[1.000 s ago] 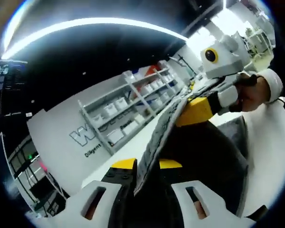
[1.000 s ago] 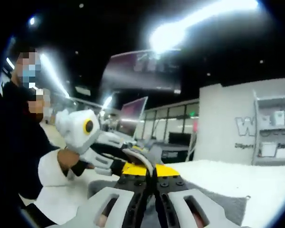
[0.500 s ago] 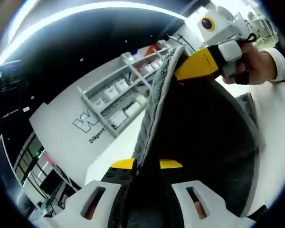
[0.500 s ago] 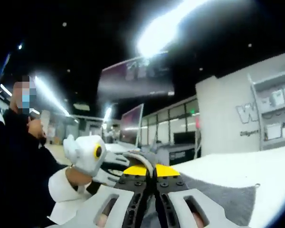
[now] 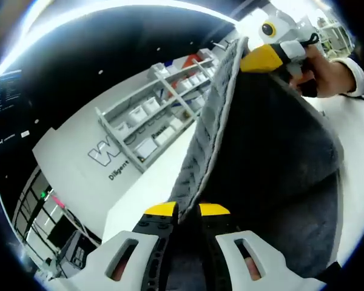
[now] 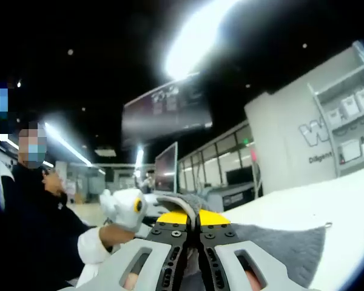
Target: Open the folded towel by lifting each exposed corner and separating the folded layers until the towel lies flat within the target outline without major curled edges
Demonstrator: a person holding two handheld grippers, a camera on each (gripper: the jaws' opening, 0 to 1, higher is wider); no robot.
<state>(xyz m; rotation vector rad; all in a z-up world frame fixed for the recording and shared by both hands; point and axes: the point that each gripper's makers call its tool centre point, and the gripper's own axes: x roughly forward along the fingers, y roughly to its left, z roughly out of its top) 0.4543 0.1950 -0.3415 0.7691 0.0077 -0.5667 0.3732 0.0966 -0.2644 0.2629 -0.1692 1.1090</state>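
Note:
A dark grey towel (image 5: 273, 145) hangs in the air, stretched between both grippers. My left gripper (image 5: 188, 210) is shut on one corner of it at the bottom of the left gripper view. The right gripper (image 5: 264, 56), yellow-tipped and held by a hand, pinches the other top corner at the upper right there. In the right gripper view my right gripper (image 6: 193, 217) is shut on the towel (image 6: 279, 245), which spreads to the right over the white table (image 6: 333, 206). The left gripper (image 6: 128, 207) shows at the left, held in a white-sleeved hand.
White shelving (image 5: 164, 115) with boxes stands behind a white wall panel with lettering (image 5: 118, 160). A person in dark clothes (image 6: 30, 236) stands at the left of the right gripper view. Monitors (image 6: 168, 167) and desks lie further back.
The two grippers have drawn further apart and the towel has spread wider between them. The right gripper has risen higher in the left gripper view.

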